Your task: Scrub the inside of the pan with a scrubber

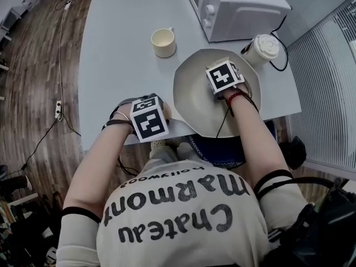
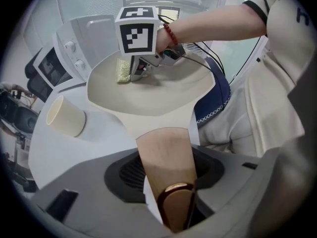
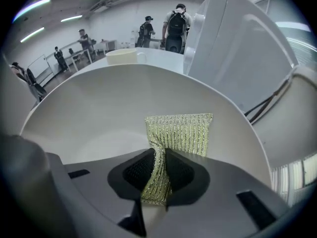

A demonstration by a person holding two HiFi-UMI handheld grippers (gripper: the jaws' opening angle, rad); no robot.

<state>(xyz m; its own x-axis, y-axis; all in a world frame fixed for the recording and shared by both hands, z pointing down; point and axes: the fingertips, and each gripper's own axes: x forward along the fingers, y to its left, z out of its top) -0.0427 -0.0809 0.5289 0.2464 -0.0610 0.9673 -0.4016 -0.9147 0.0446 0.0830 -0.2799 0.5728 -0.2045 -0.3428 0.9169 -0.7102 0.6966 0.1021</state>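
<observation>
Cream enamel fills most of what I see: the pan (image 1: 192, 96) sits at the near edge of the grey bench (image 1: 117, 54), its rim jutting a little past that edge toward my lap. My left tongs (image 2: 168, 180) are clamped on its wooden handle (image 2: 166, 150), which runs straight up between them. My right tongs (image 3: 157, 180) are down inside the bowl of the pan, pinched together on a yellow-green mesh scrubber (image 3: 185, 133) whose free end lies flat against the pan's far inner wall. Around the pan, a cream cup (image 1: 164, 41) stands beyond its left rim, well clear. A white microwave (image 1: 239, 7) sits at the back of the bench, and a white lidded cup (image 1: 262, 49) stands just beside the pan's far right rim, with a black cable trailing past it. None of these blocks either arm. From the head view, the marker cubes cover both sets of tongs, so the grips can be read only in the two gripper views. The left gripper view alone shows a brass ring at the handle's end and a navy cloth (image 2: 215, 100) hanging below the pan. The right gripper view alone shows several people (image 3: 176, 26) standing far off. Only the head view shows the wooden floor (image 1: 33, 121) and a power strip (image 1: 58, 109) lying on it.
</observation>
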